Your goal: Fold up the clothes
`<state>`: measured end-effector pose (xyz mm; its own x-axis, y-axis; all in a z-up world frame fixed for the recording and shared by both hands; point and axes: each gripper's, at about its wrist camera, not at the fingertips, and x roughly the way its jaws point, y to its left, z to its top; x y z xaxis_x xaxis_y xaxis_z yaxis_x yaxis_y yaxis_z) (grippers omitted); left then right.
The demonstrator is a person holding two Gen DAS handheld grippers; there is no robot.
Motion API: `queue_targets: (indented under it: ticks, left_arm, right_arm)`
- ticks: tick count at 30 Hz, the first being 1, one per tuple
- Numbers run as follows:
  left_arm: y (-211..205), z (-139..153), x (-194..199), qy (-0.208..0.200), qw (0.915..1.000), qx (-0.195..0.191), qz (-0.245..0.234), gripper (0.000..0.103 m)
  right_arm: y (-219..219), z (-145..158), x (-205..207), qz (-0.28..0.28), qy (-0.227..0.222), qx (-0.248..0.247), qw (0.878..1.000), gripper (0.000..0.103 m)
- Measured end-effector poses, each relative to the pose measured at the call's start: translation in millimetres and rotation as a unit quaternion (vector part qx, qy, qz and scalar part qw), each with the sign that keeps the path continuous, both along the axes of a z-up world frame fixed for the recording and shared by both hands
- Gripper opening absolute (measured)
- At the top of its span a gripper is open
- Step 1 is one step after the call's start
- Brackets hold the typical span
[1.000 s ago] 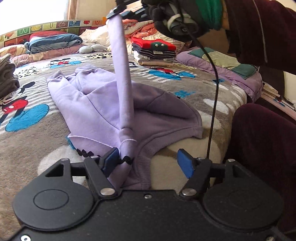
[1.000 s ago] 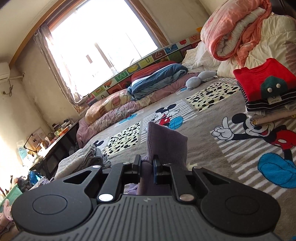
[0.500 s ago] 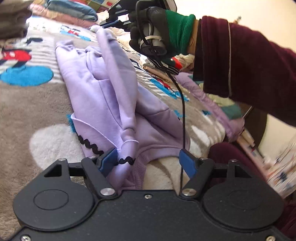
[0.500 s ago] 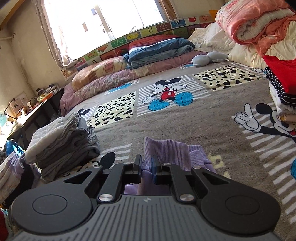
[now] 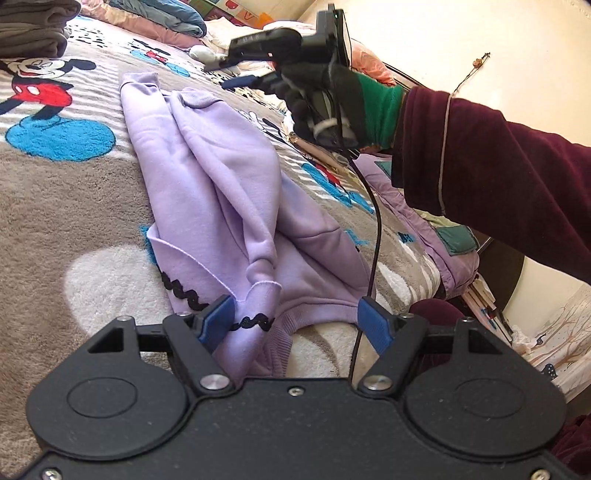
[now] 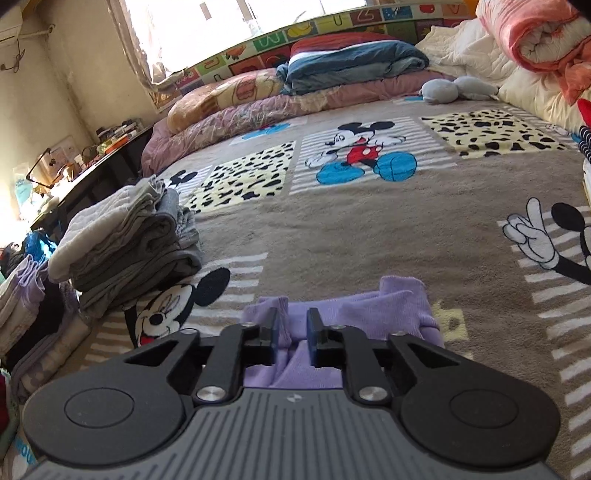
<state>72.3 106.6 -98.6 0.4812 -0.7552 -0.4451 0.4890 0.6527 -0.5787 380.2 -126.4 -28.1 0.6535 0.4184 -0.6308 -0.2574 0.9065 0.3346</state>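
wrist views, close, sharing lilac sweatshirt [image 5: 221, 192]

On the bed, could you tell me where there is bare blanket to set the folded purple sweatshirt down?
Bare blanket lies between the grey stack, the purple sweatshirt and the far bedding. The right edge is crowded.

Sleeve [image 5: 218, 173] down, right gripper [image 6: 291, 332] unclamped.

I see a bright window [image 6: 229, 22] washing out above the alphabet-patterned border [image 6: 332, 27] at the far edge of the bed's cartoon-mouse blanket [image 6: 369, 229]. Left of that window stand a cream wall [image 6: 85, 74] and, lower down, a dark cluttered side table [image 6: 92, 162].
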Motion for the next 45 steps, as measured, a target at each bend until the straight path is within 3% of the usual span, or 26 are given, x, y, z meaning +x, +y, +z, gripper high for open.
queue_targets:
  ticks: [2,13,14,15,16,19,22,27,29,33,41,45]
  left_arm:
    - [1,-1,2,0.002,1.0000,0.000,0.001,0.073]
    - [4,-3,7,0.005,1.0000,0.001,0.002,0.073]
    - [3,-4,7,0.007,1.0000,-0.001,0.003,0.073]
    - [3,-4,7,0.008,1.0000,-0.003,0.004,0.073]
    - [4,-4,8,0.010,0.9999,-0.006,0.005,0.073]
    - [6,-5,9,0.014,0.9998,-0.010,0.005,0.073]
    - [10,-6,11,0.027,0.9992,-0.026,0.009,0.073]
    - [29,-17,19,0.083,0.9912,-0.099,0.029,0.073]
    - [38,-23,23,0.112,0.9834,-0.137,0.038,0.073]
    - [44,-30,27,0.135,0.9761,-0.165,0.043,0.073]
    - [48,-33,28,0.146,0.9717,-0.181,0.041,0.073]
    - [49,-33,27,0.149,0.9703,-0.186,0.041,0.073]
  right_arm:
    - [-12,-4,0,0.016,-0.001,-0.019,1.000,0.044]
    - [-35,-43,-3,0.070,0.050,0.037,0.996,0.045]
    - [-36,-47,-3,0.069,0.051,0.042,0.995,0.040]
    - [-36,-46,-5,0.073,0.043,0.049,0.995,0.014]
    - [-36,-45,-9,0.077,0.032,0.056,0.995,0.013]
    - [-35,-28,-21,0.081,-0.010,0.051,0.995,0.013]
    - [-38,-8,-31,0.093,-0.049,0.078,0.991,0.013]
    - [-40,19,-29,0.115,-0.102,0.129,0.980,0.012]
    - [-37,21,-22,0.110,-0.100,0.132,0.980,0.012]
    - [-22,11,-8,0.106,-0.079,0.114,0.985,0.012]
    - [2,-16,8,0.110,-0.044,0.086,0.989,0.012]
    - [3,-21,13,0.113,-0.047,0.107,0.987,0.012]
